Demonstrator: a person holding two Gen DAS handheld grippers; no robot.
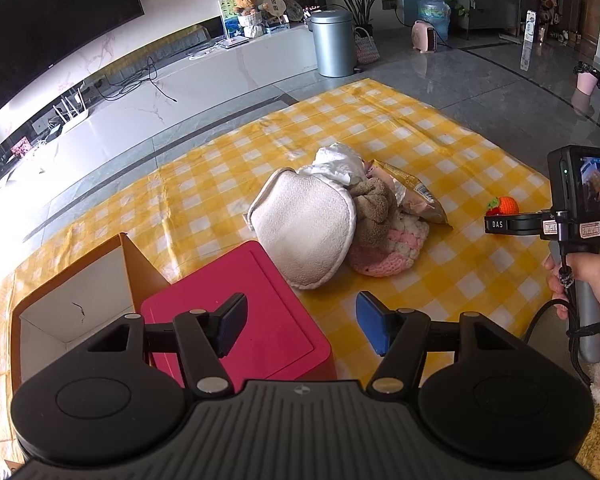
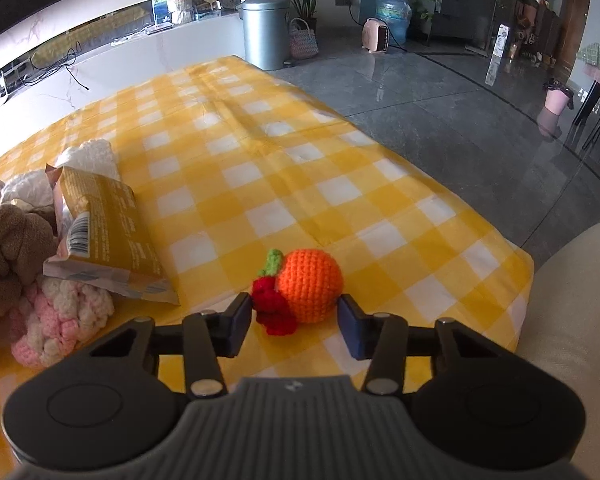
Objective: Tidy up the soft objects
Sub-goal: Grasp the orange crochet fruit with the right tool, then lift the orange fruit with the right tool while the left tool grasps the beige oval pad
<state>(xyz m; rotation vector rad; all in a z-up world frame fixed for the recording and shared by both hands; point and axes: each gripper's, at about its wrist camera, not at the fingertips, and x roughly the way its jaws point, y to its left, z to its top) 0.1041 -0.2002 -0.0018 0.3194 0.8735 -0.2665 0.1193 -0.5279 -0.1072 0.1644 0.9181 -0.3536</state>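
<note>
Right gripper [image 2: 296, 312] half-open around crocheted orange [image 2: 310, 286] (pads apparently touching), left gripper [image 1: 300, 326] open

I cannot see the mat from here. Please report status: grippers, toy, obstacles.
Left gripper open, empty. Right gripper astride crochet orange, not clearly gripping. Snack packet alongside, apart; path clear.

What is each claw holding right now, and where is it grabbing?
The left claw is open and holds nothing. The right claw sits around the knitted orange at its sides, but its pads do not seem to squeeze it, so nothing is held.
</note>
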